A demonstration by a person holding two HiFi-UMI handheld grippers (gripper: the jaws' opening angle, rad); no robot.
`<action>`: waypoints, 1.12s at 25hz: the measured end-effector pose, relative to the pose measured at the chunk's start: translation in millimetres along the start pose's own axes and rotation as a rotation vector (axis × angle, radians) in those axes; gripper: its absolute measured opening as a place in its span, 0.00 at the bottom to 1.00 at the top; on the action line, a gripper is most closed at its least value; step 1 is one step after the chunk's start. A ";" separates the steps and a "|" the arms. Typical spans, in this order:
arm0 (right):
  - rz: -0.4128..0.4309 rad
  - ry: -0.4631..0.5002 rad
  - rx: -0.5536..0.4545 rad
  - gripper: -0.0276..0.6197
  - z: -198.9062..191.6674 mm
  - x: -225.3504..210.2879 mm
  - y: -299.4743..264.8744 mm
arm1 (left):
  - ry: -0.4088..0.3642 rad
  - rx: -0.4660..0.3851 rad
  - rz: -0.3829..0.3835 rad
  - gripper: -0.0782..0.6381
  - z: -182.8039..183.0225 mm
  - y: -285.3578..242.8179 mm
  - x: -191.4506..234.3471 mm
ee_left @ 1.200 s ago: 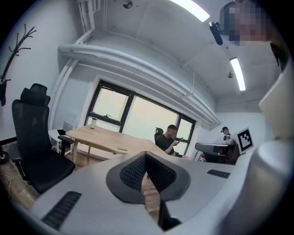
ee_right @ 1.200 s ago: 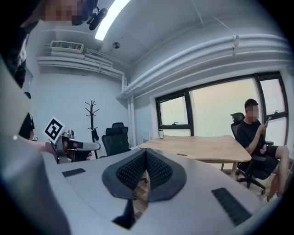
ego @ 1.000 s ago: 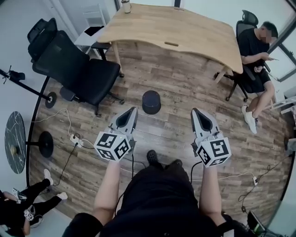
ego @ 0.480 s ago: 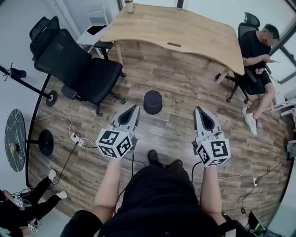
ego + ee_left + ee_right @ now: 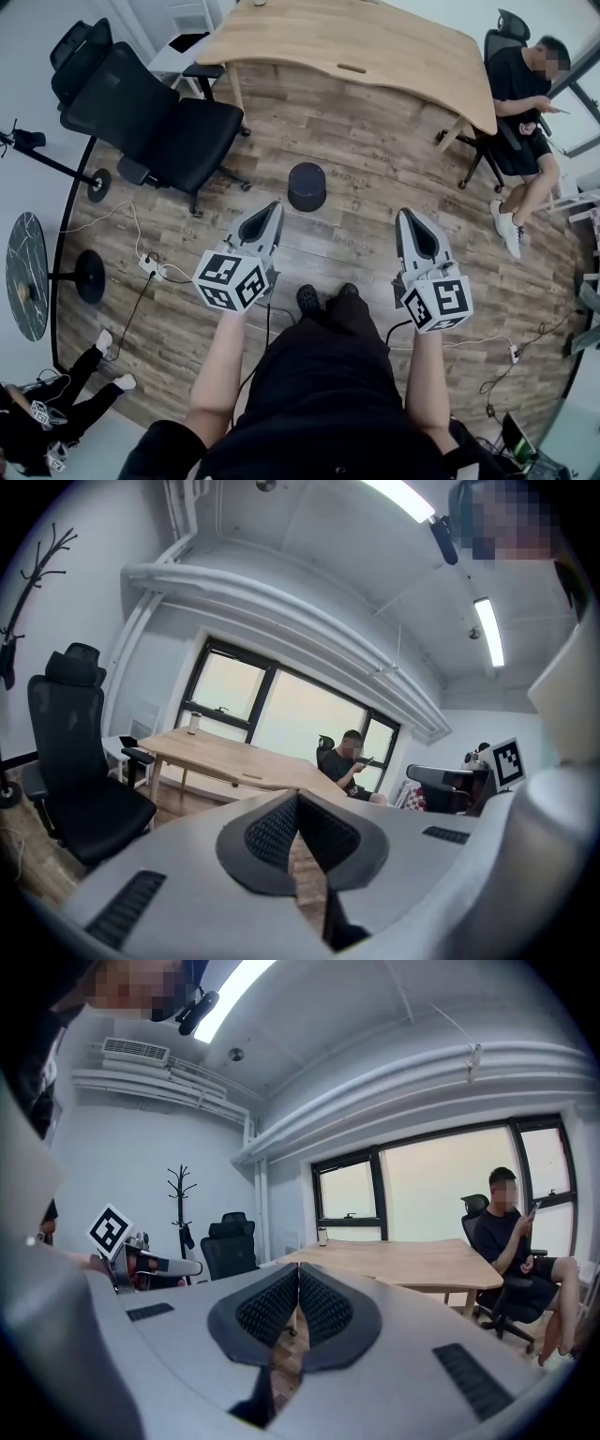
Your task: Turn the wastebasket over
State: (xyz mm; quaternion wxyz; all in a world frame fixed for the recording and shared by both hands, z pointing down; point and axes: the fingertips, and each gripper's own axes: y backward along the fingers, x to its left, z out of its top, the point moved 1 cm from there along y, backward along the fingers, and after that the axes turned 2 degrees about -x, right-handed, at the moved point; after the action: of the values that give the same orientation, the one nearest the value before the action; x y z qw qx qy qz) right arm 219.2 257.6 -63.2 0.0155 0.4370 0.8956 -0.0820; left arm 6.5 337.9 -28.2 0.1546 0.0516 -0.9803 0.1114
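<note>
Your left gripper (image 5: 271, 212) and right gripper (image 5: 410, 218) are both closed tight with nothing between the jaws, and you hold them side by side, well apart, over the wooden plank floor (image 5: 366, 178). The black wastebasket (image 5: 307, 186) stands on end on that floor just ahead, between the two grippers' lines and nearer the left one, touched by neither. Its long axis runs straight up (whether its dark top is mouth or base cannot be told from overhead), with the wooden desk (image 5: 375, 47) beyond it.
</note>
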 end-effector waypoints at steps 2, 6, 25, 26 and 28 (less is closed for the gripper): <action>-0.008 -0.007 0.019 0.09 -6.1 -3.7 -0.7 | 0.008 0.012 0.003 0.13 -4.9 -0.6 0.0; -0.007 -0.023 0.046 0.09 -12.8 -6.4 -8.9 | 0.021 0.031 0.017 0.13 -11.5 -2.7 6.2; 0.063 -0.097 0.112 0.09 -20.5 -69.1 -110.7 | 0.001 0.094 0.080 0.13 23.6 -99.0 46.8; 0.068 -0.097 0.108 0.09 -19.6 -73.8 -115.6 | -0.005 0.091 0.083 0.13 26.3 -104.4 47.4; 0.081 -0.100 0.105 0.09 -21.7 -82.2 -124.4 | -0.016 0.085 0.090 0.13 28.8 -112.9 48.3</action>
State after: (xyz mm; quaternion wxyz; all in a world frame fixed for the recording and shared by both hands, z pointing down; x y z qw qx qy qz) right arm 173.2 121.7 -17.0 0.0408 0.4683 0.8698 -0.1498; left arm -32.4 218.5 -16.9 0.1393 0.0147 -0.9773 0.1592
